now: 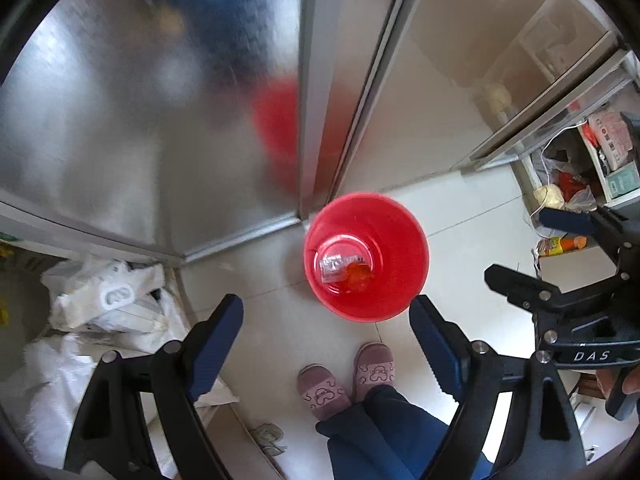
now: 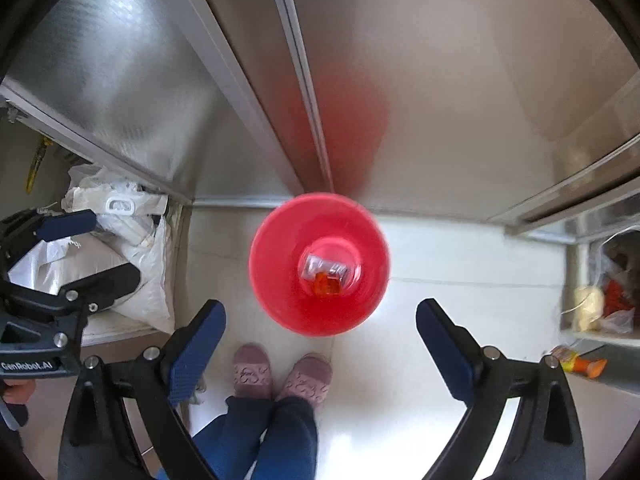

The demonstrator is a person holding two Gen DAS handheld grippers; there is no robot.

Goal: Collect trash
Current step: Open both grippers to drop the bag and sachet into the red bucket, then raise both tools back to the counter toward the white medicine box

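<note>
Two wrappers (image 1: 346, 270) in one red bucket (image 1: 400, 300); both hand-held grippers (image 1: 326, 334) (image 2: 320, 330) released, empty.

Red bin (image 1: 366, 258) — wrappers (image 1: 346, 270) inside

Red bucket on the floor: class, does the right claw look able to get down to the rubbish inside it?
Probably yes. The right claw is open and empty above the red bucket, whose mouth is uncovered, with the orange wrapper and clear packet exposed at the bottom.
</note>
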